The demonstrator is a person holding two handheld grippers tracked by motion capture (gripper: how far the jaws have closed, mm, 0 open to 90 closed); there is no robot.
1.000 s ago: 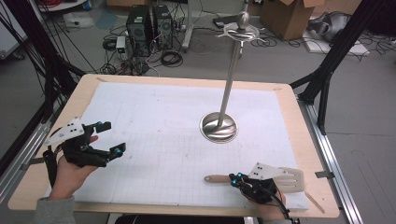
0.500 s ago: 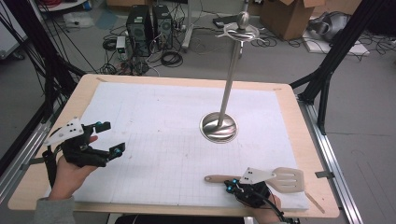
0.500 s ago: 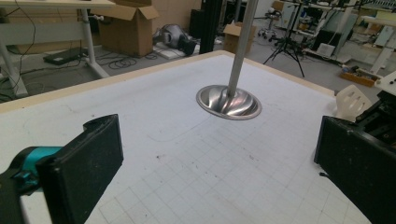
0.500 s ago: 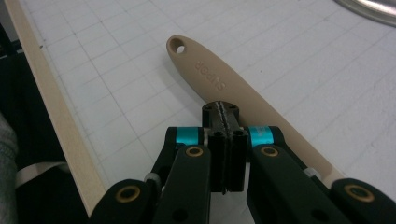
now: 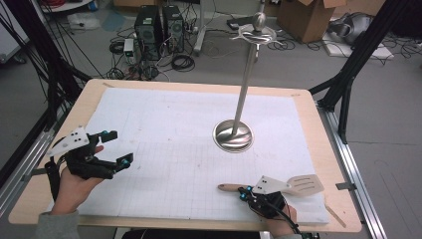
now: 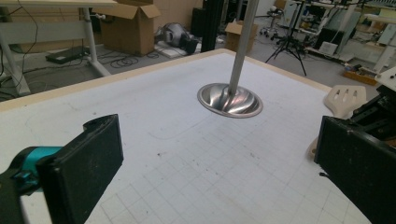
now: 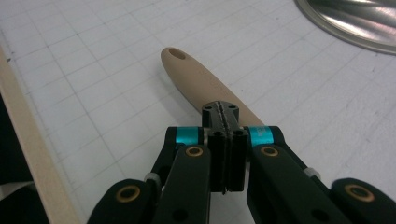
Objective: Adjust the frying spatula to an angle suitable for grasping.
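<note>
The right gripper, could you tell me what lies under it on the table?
A wooden spatula lies under the right gripper, its handle end poking out left and slotted blade right. The gripper covers the middle, and its jaws are shut above the handle; contact cannot be seen.

Grey concrete floor (image 5: pixel 308 69) beyond desk (image 5: pixel 199 85); 2 black computer towers (image 5: pixel 158 25) amid tangled cables (image 5: pixel 181 62); cardboard boxes (image 5: pixel 308 17) at back right; black frame struts (image 5: pixel 356 59) flank desk.

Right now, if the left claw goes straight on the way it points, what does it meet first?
Probably the stand's round steel base, dead ahead between the open jaws of the left claw. Bare gridded mat lies before it. The spatula sits off to the side, though depth is uncertain.
</note>
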